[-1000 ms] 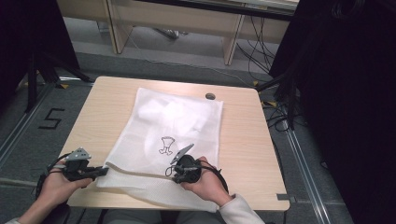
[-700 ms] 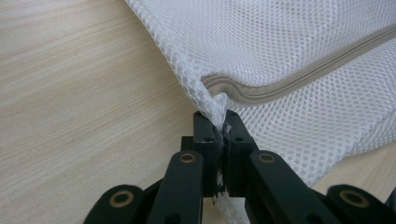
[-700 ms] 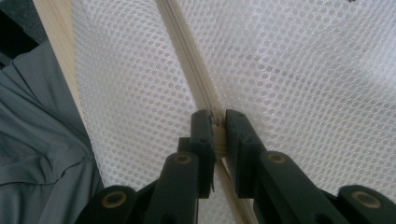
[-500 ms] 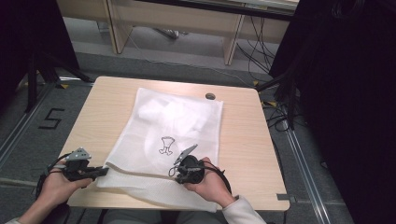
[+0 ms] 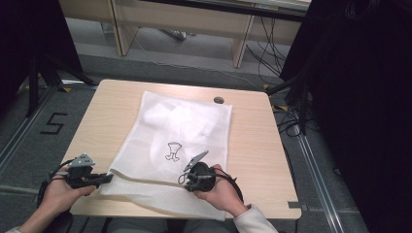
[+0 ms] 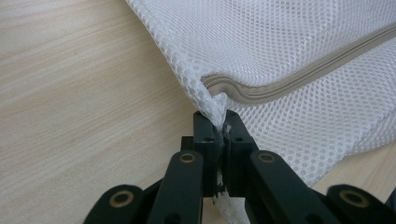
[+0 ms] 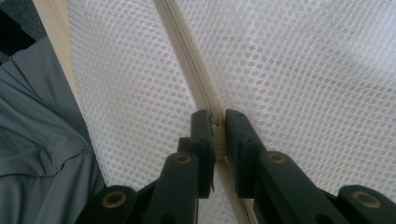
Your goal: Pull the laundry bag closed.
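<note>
A white mesh bag (image 5: 184, 131) with a small black drawing (image 5: 172, 150) lies flat on the wooden table (image 5: 252, 145), and pale items show through it at the far end. My left gripper (image 5: 104, 178) is shut on the bag's near left corner (image 6: 219, 128), right where the beige zipper (image 6: 299, 84) ends. My right gripper (image 5: 187, 178) rests on the bag's near edge. In the right gripper view its jaws (image 7: 219, 116) are shut on the zipper pull, with the zipper (image 7: 184, 51) running away ahead of them.
The bag's near edge hangs slightly over the table's front edge (image 5: 160, 213). A round cable hole (image 5: 218, 100) sits near the far edge. Bare wood lies left (image 5: 107, 121) and right of the bag. The person's grey clothing (image 7: 37, 140) is just beyond the front edge.
My right gripper has crept slightly to the right along the bag's near edge. The left gripper and the bag's corner have stayed put.
</note>
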